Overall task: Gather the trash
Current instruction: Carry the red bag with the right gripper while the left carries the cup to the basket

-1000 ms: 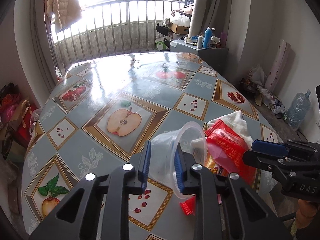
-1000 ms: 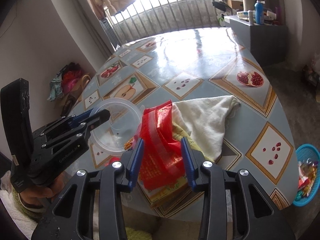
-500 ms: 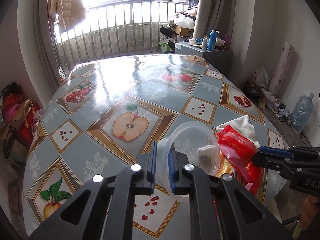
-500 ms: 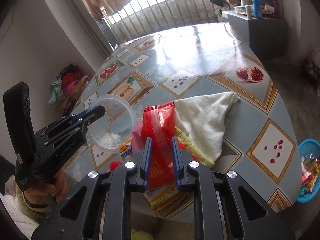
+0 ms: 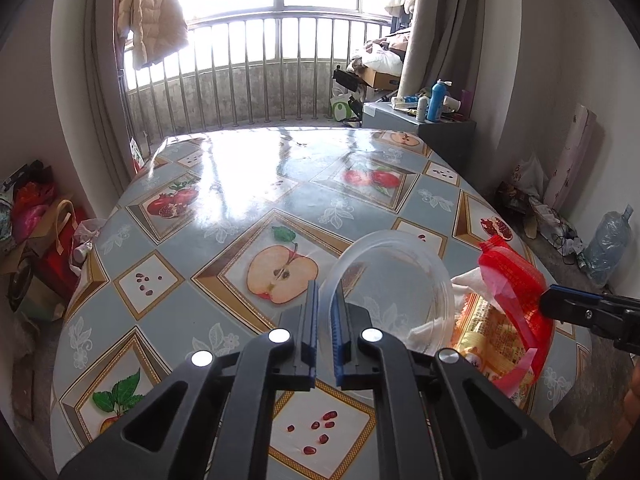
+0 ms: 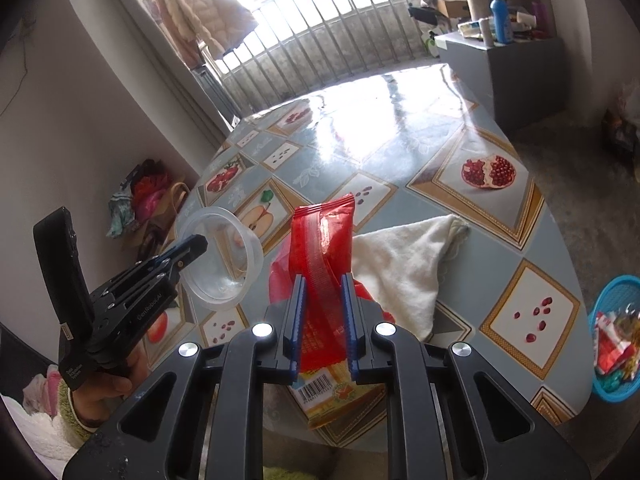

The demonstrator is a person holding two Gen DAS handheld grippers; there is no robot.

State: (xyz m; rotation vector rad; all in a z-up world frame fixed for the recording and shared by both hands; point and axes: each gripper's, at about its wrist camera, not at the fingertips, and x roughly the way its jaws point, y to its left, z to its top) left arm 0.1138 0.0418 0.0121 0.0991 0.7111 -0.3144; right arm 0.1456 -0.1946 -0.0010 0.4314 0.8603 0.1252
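Change: both jaws have narrowed since a second ago, each clamping its item.
Table [image 5: 224, 216]: round, fruit-print oilcloth; white cloth [image 6: 404, 268] lies on it.
Right gripper [image 6: 323, 304]: jaws clenched on the red plastic snack wrapper [image 6: 324, 240], raised above the table edge.
Left gripper [image 5: 325, 308]: jaws closing, pinching the rim of the clear round plastic cup [image 5: 396, 280].

Red wrapper [image 6: 322, 248], clear cup [image 5: 394, 276], fruit-patterned grey-blue tablecloth [image 5: 240, 216], white cloth [image 6: 404, 268]
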